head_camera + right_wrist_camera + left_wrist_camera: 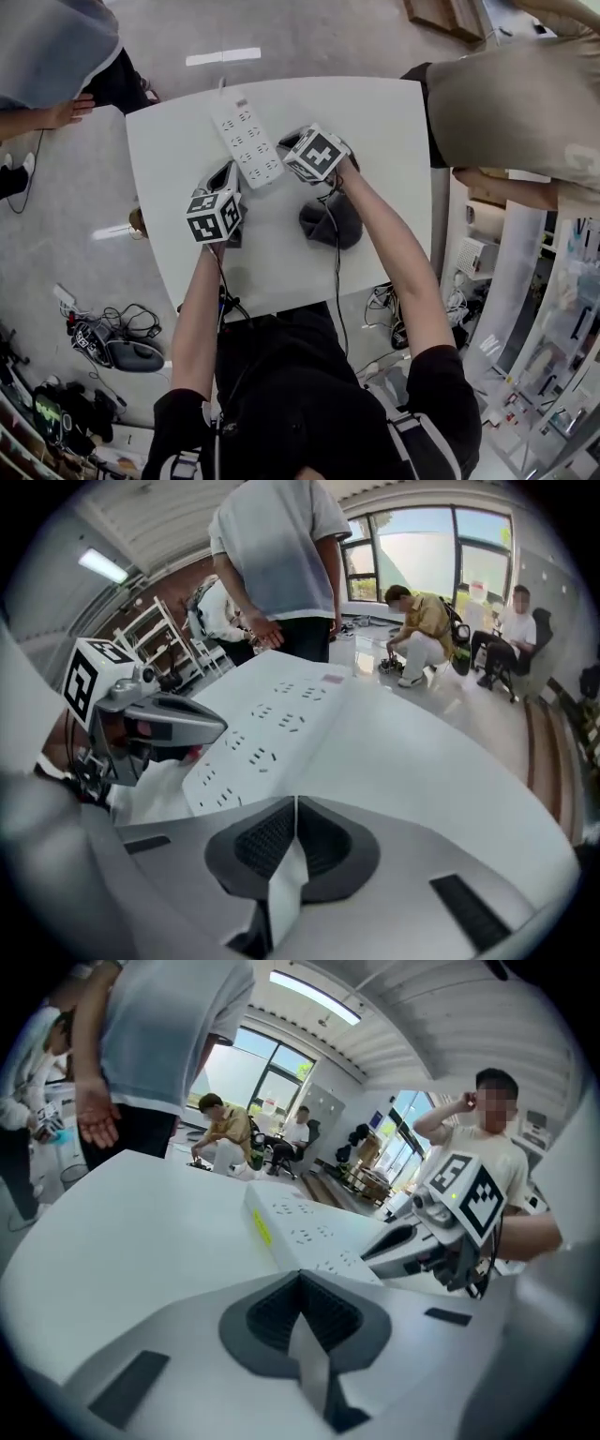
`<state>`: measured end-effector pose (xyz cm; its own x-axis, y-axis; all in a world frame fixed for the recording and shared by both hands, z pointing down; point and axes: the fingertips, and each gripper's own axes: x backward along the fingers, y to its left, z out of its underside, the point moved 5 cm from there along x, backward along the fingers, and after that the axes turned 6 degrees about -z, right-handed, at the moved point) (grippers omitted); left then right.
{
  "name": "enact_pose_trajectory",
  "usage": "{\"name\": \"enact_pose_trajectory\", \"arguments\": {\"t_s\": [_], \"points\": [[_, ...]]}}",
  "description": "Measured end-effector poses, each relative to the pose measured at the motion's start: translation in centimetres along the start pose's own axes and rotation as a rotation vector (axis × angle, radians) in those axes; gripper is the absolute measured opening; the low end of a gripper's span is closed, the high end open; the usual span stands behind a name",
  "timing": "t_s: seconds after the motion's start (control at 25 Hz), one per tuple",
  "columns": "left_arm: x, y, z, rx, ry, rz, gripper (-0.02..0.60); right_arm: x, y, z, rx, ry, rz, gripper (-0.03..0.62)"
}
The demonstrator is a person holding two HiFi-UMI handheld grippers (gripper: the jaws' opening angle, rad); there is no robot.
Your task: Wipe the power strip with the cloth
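Observation:
A white power strip (pixel 246 139) lies at an angle on the white table (pixel 375 122), its sockets facing up. My left gripper (pixel 229 171) points at the strip's near left side, jaws together with nothing between them (pixel 300 1279). My right gripper (pixel 285 143) rests by the strip's near right end, and its pads meet empty as well (pixel 295 803). The strip (pixel 309 1232) fills the space just ahead of both grippers (pixel 272 724). A dark grey cloth (pixel 333 220) sits bunched on the table under my right forearm, held by neither gripper.
A person in a grey shirt stands at the table's far left corner with a hand (pixel 66 112) near its edge. Another person in a tan shirt (pixel 516 103) leans in at the right. Cables and gear (pixel 112 337) lie on the floor to the left.

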<state>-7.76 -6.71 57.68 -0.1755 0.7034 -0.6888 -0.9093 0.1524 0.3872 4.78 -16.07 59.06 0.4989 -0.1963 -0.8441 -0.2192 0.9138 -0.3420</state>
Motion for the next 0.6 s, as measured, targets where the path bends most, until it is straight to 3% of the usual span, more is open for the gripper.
{"name": "enact_pose_trajectory", "arguments": {"t_s": [0.12,0.2,0.24,0.32,0.4,0.44,0.48,0.6], "points": [[0.4,0.9,-0.4,0.033,0.005,-0.002,0.032,0.2,1.0,-0.2,-0.208,-0.182,-0.227,0.015],[0.3,0.3,-0.2,-0.040,0.040,0.035,0.034,1.2,2.4,-1.6,-0.338,-0.345,-0.413,0.017],[0.2,-0.3,0.0,-0.085,0.057,0.045,0.034,1.3,3.2,-2.4,-0.352,-0.390,-0.456,0.017],[0.4,-1.0,0.7,-0.116,0.071,0.042,0.034,1.2,4.0,-3.2,-0.334,-0.419,-0.425,0.017],[1.2,-0.8,0.5,-0.034,0.042,0.052,0.034,1.9,2.8,-2.4,-0.342,-0.415,-0.342,0.019],[1.6,-0.6,0.0,0.016,0.014,0.063,0.034,2.3,1.8,-1.7,-0.353,-0.396,-0.311,0.040],[1.8,-0.6,-0.6,0.043,-0.010,0.072,0.034,2.5,1.0,-0.9,-0.366,-0.361,-0.298,0.130],[1.4,-1.7,-1.0,-0.005,-0.008,0.092,0.034,1.7,0.5,1.2,-0.437,-0.223,-0.335,0.196]]}}
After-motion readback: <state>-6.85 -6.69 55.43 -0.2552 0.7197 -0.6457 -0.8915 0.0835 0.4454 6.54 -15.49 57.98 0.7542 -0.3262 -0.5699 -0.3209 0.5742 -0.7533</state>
